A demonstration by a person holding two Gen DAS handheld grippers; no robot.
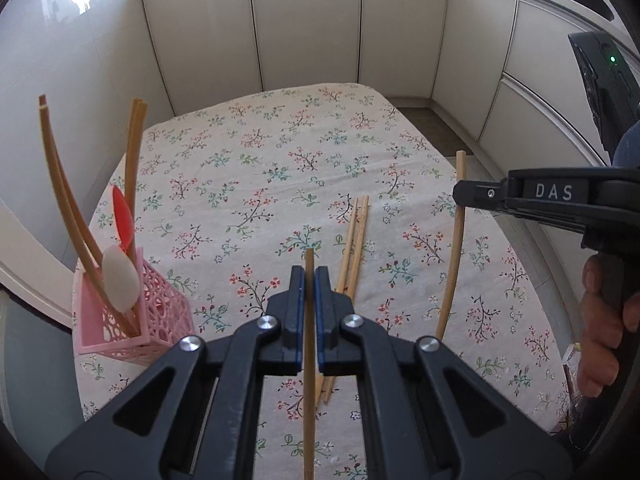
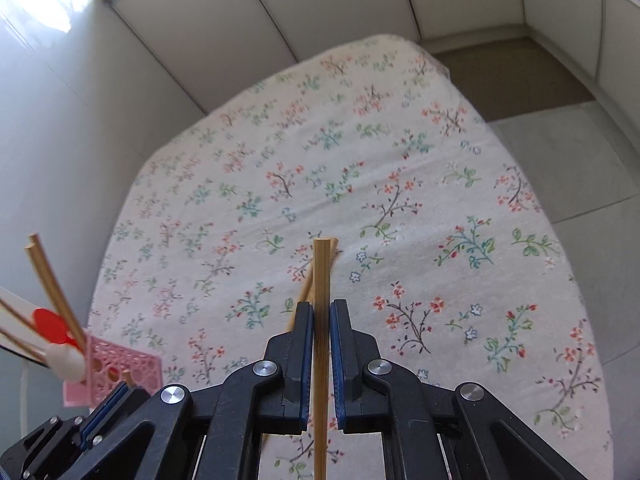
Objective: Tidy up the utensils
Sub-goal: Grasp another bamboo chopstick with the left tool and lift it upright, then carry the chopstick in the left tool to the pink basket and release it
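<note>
While each gripper pinches a single bamboo chopstick, the rest of the utensils sit in two groups on the table. The left gripper [image 1: 308, 280], at the lower centre of its own view, has its blue-lined jaws closed down to the width of a pale, straight chopstick [image 1: 309, 380] that runs upright from the bottom edge to just above the fingertips. The right gripper [image 2: 321, 314] grips its own chopstick [image 2: 321, 320] the same way, jaws pressed tight against the stick's sides; its square-cut top shows a yellowish grain. In the left view this right gripper [image 1: 460, 192] enters from the right edge, its stick [image 1: 454, 256] standing tall and curved by the lens.

At centre right of the left view, three loose chopsticks [image 1: 352, 248] lie flat and nearly parallel on the cloth, partly hidden behind the left fingers. At lower left stands a pink lattice holder [image 1: 160, 316] near the table's corner, holding several chopsticks [image 1: 68, 208] that lean outward, a red spoon [image 1: 123, 220] and a white spoon [image 1: 120, 280], bowls up.

The tablecloth [image 1: 280, 152] is cream with small red, green and blue floral sprigs, slightly creased. Behind the table run pale cabinet doors [image 1: 304, 24]; bright light falls on the glossy wall [image 1: 60, 60] at upper left, and grey floor tiles [image 2: 580, 168] show at the right of the right view.
</note>
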